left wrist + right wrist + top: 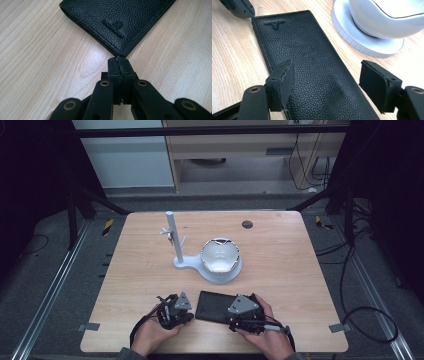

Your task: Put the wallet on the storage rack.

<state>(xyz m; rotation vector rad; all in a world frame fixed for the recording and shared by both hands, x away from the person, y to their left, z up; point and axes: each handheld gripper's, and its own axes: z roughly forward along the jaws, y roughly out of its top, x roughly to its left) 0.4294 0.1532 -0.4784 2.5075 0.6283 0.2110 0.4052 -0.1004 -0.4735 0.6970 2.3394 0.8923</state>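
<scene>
A long black leather wallet (215, 306) lies flat near the table's front edge, between my two grippers. My left gripper (175, 312) is at its left end. In the left gripper view the jaws are pressed together, and the left gripper (119, 60) has its tip right at a corner of the wallet (117, 22), with nothing between the jaws. My right gripper (245, 314) is over the wallet's right end. In the right gripper view it (328, 72) stands open, one jaw on each side of the wallet (299, 45), whose embossed mark is at the far end.
A white bowl (220, 255) sits on a round white base (367, 42) just beyond the wallet, joined to an upright white post (172, 237) with small pegs. A dark round hole (247, 224) is in the table (290, 270) at the back.
</scene>
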